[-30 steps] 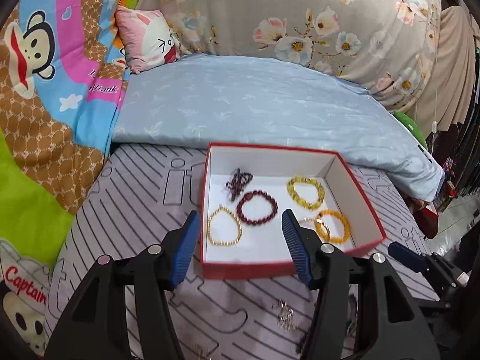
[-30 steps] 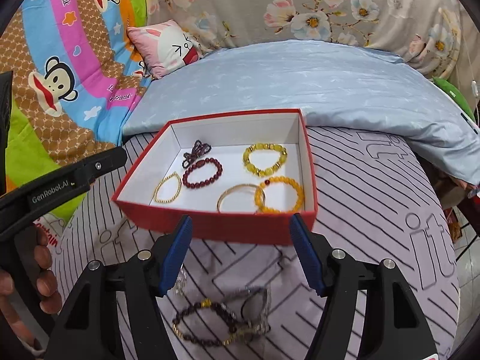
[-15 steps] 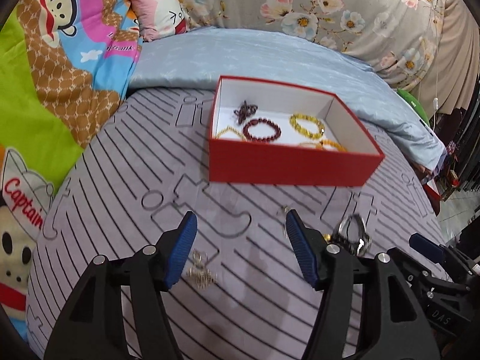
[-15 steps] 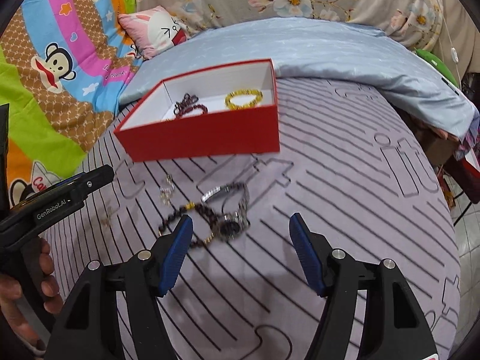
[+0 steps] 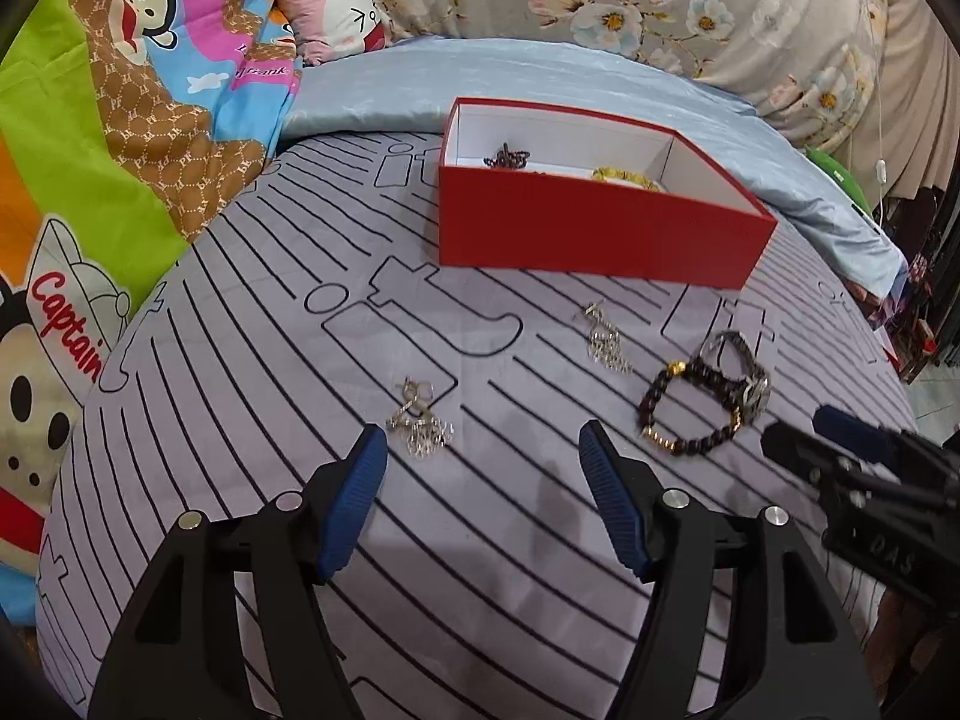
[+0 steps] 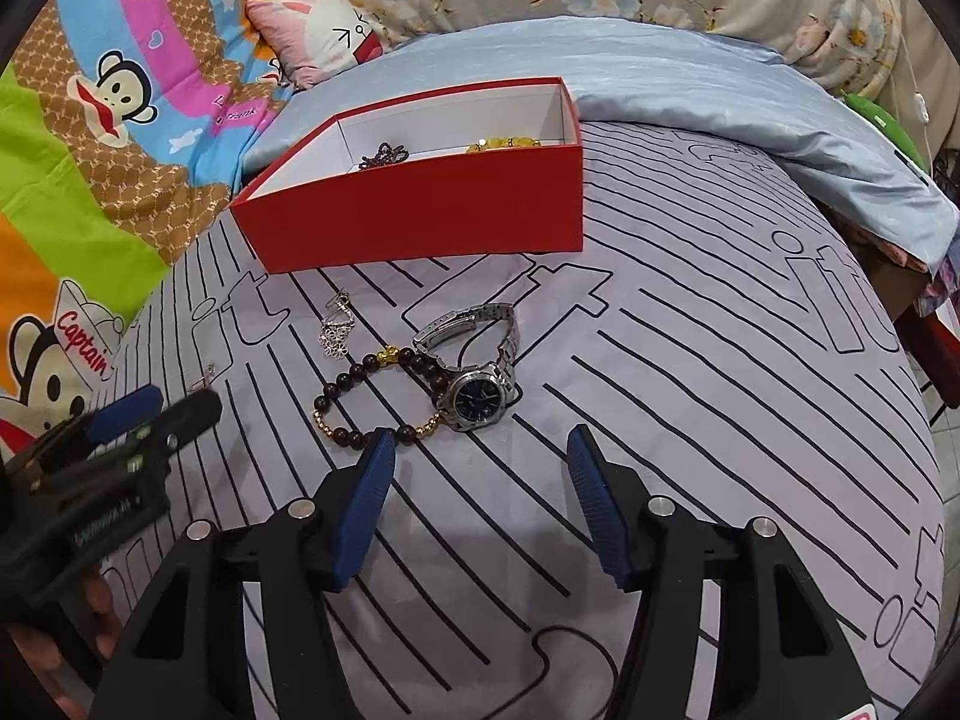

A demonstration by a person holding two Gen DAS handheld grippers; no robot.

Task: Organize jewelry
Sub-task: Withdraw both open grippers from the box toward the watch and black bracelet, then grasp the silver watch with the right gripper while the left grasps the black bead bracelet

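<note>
Both hand-held grippers hover wide open and empty above jewelry on the striped lilac bedsheet [image 6: 720, 396].

The left hand-held gripper [image 5: 483, 501], with ribbed blue pads, sits just short of a silver tassel earring [image 5: 418, 420]; a second tassel earring [image 5: 606, 339] lies farther on. The right hand-held gripper [image 6: 480, 495] faces a steel-link wristwatch [image 6: 477, 372] overlapping a dark round-bead bracelet [image 6: 375, 399] with gold spacers. Beyond stands the rectangular red cardboard box [image 6: 420, 216], white inside, holding beaded bracelets.
</note>
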